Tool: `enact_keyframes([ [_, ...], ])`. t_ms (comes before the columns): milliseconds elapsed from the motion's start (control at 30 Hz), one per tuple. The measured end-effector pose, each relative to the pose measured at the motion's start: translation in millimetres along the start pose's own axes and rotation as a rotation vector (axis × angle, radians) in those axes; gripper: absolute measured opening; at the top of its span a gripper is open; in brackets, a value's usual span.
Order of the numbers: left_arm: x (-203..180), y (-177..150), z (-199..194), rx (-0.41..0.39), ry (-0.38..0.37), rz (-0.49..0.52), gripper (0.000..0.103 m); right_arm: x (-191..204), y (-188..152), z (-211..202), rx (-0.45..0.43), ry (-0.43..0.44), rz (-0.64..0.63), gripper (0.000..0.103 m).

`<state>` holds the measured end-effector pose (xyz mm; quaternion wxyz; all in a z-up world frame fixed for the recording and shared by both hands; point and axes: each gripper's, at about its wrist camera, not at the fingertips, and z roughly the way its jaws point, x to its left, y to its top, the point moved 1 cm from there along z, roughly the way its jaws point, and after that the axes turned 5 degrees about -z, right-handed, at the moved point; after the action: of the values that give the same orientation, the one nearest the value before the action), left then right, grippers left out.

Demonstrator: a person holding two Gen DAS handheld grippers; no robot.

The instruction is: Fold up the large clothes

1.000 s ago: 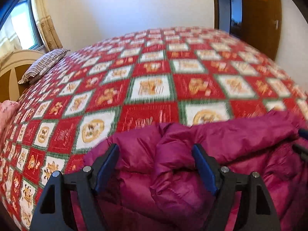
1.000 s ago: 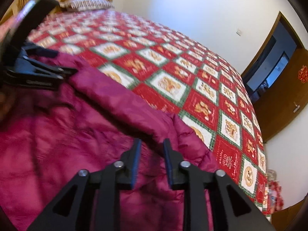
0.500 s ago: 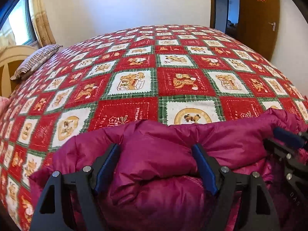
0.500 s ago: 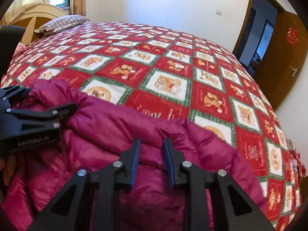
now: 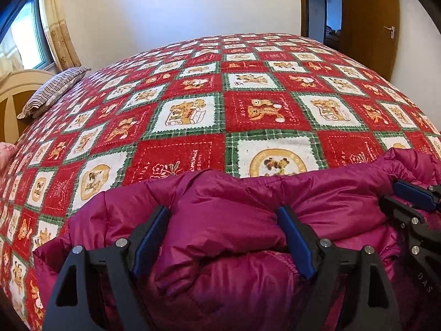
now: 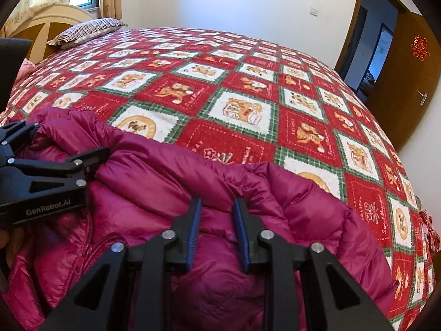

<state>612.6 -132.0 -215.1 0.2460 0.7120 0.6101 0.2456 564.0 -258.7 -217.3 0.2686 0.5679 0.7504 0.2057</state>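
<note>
A magenta puffer jacket (image 5: 228, 220) lies on the near part of the bed, its far edge folded over; it also shows in the right wrist view (image 6: 171, 182). My left gripper (image 5: 223, 212) is open, its jaws wide on either side of a bulge of jacket fabric. My right gripper (image 6: 216, 207) has its jaws narrowly apart around a thick fold of the jacket's far edge. The right gripper shows at the right edge of the left wrist view (image 5: 413, 201); the left gripper shows at the left of the right wrist view (image 6: 55, 165).
The bed carries a red, white and green checked blanket (image 5: 248, 110) with bear pictures. A striped pillow (image 5: 52, 91) lies by the wooden headboard (image 6: 49, 19) at the far left. An open wooden door (image 6: 405, 82) stands at the right.
Both grippers have moved forward with the jacket's edge, and the fold now lies further onto the bed. The right gripper's jaws stay narrow on the fold; the left stays wide.
</note>
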Motion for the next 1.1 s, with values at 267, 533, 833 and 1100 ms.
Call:
enact_keyframes([
  [267, -1, -1, 4, 0.003, 0.003, 0.003, 0.083, 2, 0, 3, 0.011, -0.011, -0.012, 0.028],
  [533, 1, 9, -3, 0.041, 0.011, -0.003, 0.084, -2, 8, -3, 0.034, -0.021, -0.04, 0.04],
  [833, 65, -30, -157, -0.069, -0.095, -0.093, 0.084, -49, -49, -121, -0.062, -0.04, 0.044, 0.085],
  [1100, 121, -176, -219, -0.01, -0.009, -0.066, 0.084, -20, -167, -188, 0.016, 0.033, 0.088, 0.086],
])
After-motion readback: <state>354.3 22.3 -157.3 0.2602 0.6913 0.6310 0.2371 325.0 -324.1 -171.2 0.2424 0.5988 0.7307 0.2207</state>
